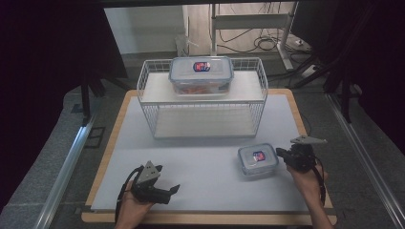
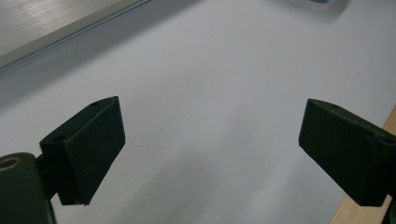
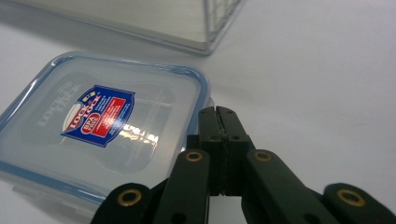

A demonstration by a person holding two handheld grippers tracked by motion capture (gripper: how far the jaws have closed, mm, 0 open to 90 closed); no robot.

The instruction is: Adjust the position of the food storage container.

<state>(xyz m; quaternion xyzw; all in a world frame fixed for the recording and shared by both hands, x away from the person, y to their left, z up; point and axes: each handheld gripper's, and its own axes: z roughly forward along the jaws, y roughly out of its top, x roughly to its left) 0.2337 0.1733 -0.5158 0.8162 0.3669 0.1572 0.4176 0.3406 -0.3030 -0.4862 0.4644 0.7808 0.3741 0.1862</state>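
Clear plastic square container with blue-rimmed lid sits on white desk; right gripper closed empty beside it, apparently to nudge; left gripper open, idle

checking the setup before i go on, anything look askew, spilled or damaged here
Nothing stands out. The small container sits flat on the mat with its lid on, beside the shut right gripper. The large container rests level on the wire rack. No spill shows.
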